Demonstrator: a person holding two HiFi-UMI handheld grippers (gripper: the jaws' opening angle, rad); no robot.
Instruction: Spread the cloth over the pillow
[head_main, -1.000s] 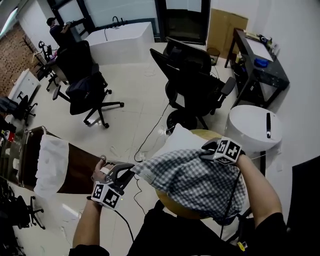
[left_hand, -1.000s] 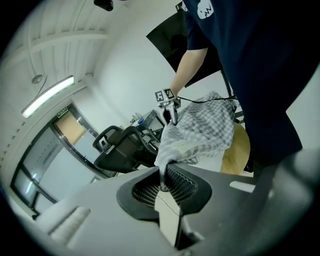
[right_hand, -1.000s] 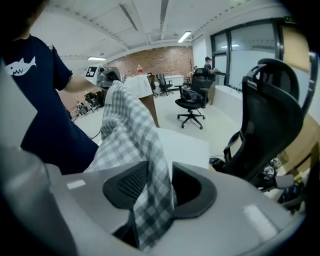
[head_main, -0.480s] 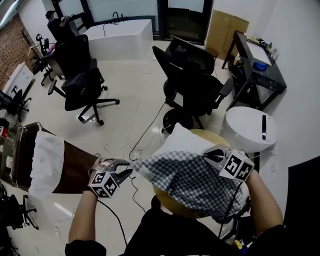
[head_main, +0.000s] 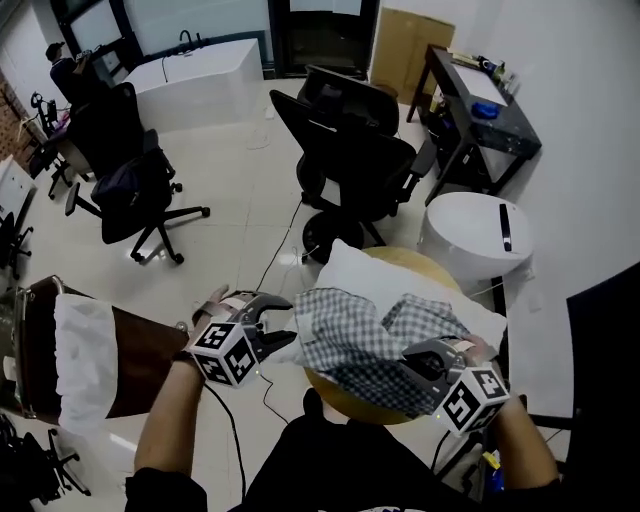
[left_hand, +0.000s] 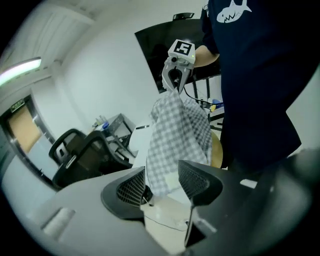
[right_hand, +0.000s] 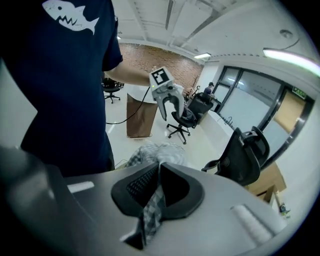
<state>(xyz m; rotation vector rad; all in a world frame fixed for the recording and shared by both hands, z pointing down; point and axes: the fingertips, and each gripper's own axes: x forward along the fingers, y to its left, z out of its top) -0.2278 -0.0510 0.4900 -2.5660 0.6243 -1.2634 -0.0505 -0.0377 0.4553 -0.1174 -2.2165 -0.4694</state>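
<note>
Has swung the right claw (head_main: 425, 362) back from the pillow's (head_main: 365, 272) far side to the near edge, pressed together on a fold of checked cloth (head_main: 345, 335). Has just been spreading the left claw (head_main: 280, 330), cloth edge loose between its jaws. Leaves the cloth bunched over the pillow's near half on the round desk (head_main: 408, 261). Likely best: re-pinch left, lift both corners, carry taut over the bare far half.
</note>
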